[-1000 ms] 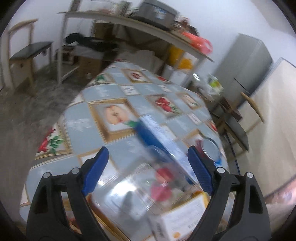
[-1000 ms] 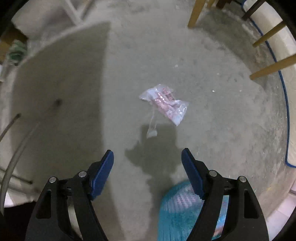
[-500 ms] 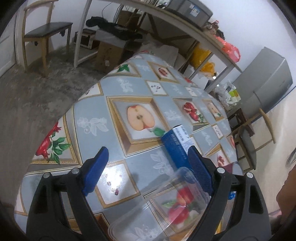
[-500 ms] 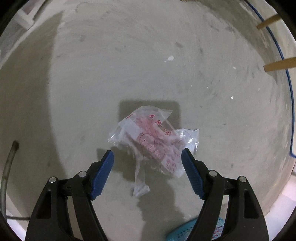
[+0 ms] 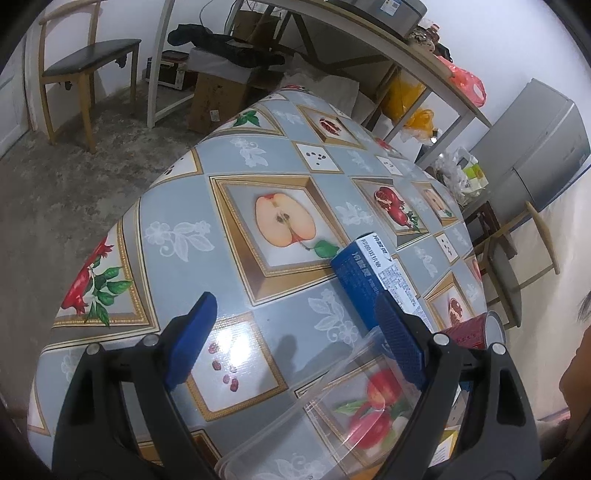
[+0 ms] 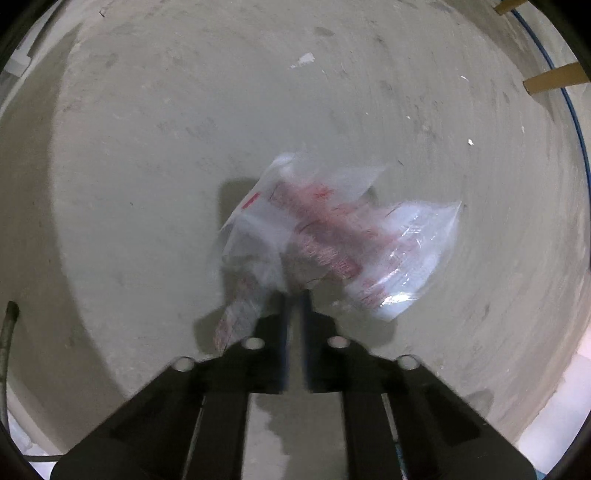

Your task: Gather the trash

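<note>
In the left wrist view you see the worktop [image 5: 236,162], covered with a grey cloth with fruit pictures. At the upper left stands a wooden chair [image 5: 85,70], and a cardboard box [image 5: 216,98] is on the floor under a long shelf [image 5: 369,33]. A grey cabinet [image 5: 535,147] stands at the right edge.

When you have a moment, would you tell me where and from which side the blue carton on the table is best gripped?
Grip the blue carton across its narrow width, near the middle of its length, coming from above. It lies flat on the table, long and slim, with its long sides mostly exposed, though the clear plastic container crowds its near end.
</note>
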A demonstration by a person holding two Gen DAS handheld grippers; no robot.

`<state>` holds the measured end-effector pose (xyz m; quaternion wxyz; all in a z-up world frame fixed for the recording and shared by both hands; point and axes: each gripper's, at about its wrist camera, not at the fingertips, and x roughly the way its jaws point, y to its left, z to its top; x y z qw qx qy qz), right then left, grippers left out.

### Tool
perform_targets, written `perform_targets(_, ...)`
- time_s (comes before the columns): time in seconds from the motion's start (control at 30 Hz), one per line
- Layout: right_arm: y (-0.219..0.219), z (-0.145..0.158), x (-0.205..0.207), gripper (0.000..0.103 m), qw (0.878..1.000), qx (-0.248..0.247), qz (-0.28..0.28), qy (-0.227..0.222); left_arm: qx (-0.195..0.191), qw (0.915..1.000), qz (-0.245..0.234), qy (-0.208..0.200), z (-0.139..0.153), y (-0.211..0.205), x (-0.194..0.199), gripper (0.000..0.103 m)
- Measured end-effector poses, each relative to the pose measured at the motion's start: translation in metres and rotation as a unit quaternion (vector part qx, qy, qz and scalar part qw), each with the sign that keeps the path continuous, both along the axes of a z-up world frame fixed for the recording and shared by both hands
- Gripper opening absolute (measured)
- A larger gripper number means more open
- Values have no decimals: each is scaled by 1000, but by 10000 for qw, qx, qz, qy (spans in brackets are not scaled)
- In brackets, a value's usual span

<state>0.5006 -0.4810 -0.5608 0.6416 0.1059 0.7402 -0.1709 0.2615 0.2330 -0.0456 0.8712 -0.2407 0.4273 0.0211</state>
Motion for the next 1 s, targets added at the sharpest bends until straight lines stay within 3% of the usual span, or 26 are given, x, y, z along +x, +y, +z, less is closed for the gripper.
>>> perform_targets(0.2,1,23,-11,1,9997,-31,-84,-244,-6,10000,4,-77,3,2,-6,83)
perform_targets(0.3,-3,59,-16,1,9976,179,-245,-628,-47,9999,-3,-159,6,3,-11,83)
perform_targets(0.5,-3,186,-58,1,9786,896,-324,-1826,-277,9988,-90,-392,16,2,-21,83)
perform_targets(0.53,-4,219,-79,1,9718,1006,-316,-2110,-301,9984,-123,-464,18,1,-24,83)
perform_targets(0.7,-31,309,-175,1,9506,1151,-498,-2841,-308,9971,-289,-630,26,-6,-34,83)
perform_targets(0.83,-39,335,-244,1,9429,1132,-762,-3038,-436,9951,-372,-804,33,-9,-48,83)
perform_targets(1.0,-36,322,-271,1,9443,1319,-835,-2897,-484,9933,-419,-964,43,-9,-67,83)
